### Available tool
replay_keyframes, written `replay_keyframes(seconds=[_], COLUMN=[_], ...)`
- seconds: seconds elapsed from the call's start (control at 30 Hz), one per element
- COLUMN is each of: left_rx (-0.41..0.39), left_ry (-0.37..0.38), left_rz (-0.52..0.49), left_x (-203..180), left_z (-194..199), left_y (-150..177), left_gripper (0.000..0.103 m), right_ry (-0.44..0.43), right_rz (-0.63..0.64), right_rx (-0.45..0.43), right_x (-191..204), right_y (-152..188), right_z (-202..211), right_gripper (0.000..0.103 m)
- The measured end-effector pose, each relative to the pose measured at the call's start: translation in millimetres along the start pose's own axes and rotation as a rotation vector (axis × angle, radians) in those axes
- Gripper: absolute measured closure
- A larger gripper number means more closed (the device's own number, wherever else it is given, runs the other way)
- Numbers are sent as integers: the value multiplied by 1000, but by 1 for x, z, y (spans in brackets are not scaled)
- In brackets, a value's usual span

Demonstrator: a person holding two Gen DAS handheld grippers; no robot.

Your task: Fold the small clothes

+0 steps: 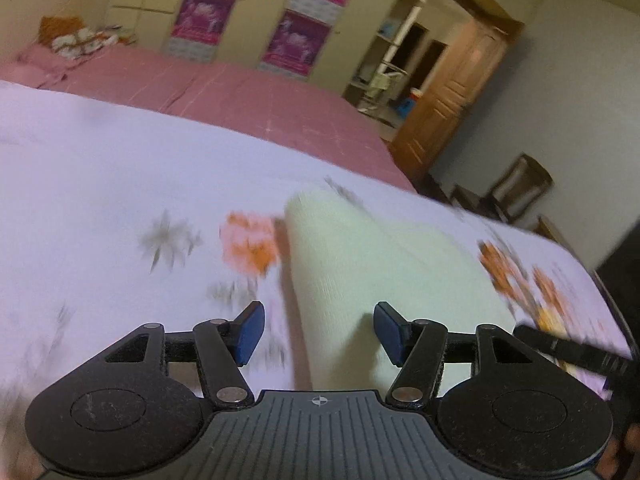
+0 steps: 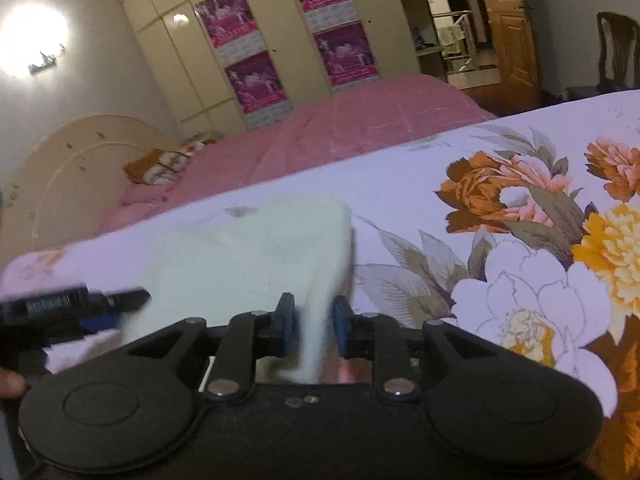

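A small pale cream garment (image 1: 360,256) lies on the floral white sheet (image 1: 100,200). My left gripper (image 1: 318,330) is open, its blue pads (image 1: 250,332) wide apart just above the garment's near left edge, holding nothing. In the right wrist view the same garment (image 2: 248,256) runs up between the blue pads (image 2: 286,324) of my right gripper (image 2: 314,326), which is shut on a bunched fold of it. The left gripper shows blurred at the left of that view (image 2: 76,304). The right gripper's finger shows at the right edge of the left wrist view (image 1: 572,346).
The floral sheet (image 2: 520,240) covers the near surface, with a pink bedspread (image 2: 340,132) behind it. A cream wardrobe with purple posters (image 2: 256,76), a wooden door (image 2: 512,32), a chair (image 2: 616,52) and a headboard (image 2: 76,176) stand further back.
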State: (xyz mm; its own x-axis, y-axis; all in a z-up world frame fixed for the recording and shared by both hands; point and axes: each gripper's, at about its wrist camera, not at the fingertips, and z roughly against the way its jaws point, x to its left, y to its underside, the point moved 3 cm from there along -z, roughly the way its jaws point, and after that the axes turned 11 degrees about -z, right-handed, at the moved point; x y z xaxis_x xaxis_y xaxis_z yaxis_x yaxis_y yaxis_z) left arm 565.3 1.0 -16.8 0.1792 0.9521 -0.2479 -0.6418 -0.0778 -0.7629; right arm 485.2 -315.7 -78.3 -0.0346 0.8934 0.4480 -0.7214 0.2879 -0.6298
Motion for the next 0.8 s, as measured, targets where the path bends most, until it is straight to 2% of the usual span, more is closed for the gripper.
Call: replay_keyframes(seconds=[0.13,0.27,0.4,0.47,0.53,0.63,0.7,0.8], left_rx=[19,35,38,66,75,100,114,122], left_ry=[30,6,23,-8,-27,-74,-81,-75], left_rz=[-8,-40,-30,-64,-91,-163,-190,-205], left_x=[-9,-17,-23,-27,-30,-35,-35,-32], left_z=[38,57,68,65,65,69,73,78], left_y=[42,68,74,77,77,78,79,78], left_gripper=[43,43,43,43,43,43,43,43], right_ry=[-65,-45,-32,-26,-22,-3,6,71], right_rz=[-16,-73,-117,-95,-80,-47,-2,64], right_rx=[55,103,106,83,77,87,92,108], right_x=[-6,-17,-19,-14,-11,-8,-2,-1], right_y=[27,63,82,84,86,90,94,107], right_z=[43,71,78,79,76,76,83,84], right_gripper=[73,73,80,84,92,94,95,95])
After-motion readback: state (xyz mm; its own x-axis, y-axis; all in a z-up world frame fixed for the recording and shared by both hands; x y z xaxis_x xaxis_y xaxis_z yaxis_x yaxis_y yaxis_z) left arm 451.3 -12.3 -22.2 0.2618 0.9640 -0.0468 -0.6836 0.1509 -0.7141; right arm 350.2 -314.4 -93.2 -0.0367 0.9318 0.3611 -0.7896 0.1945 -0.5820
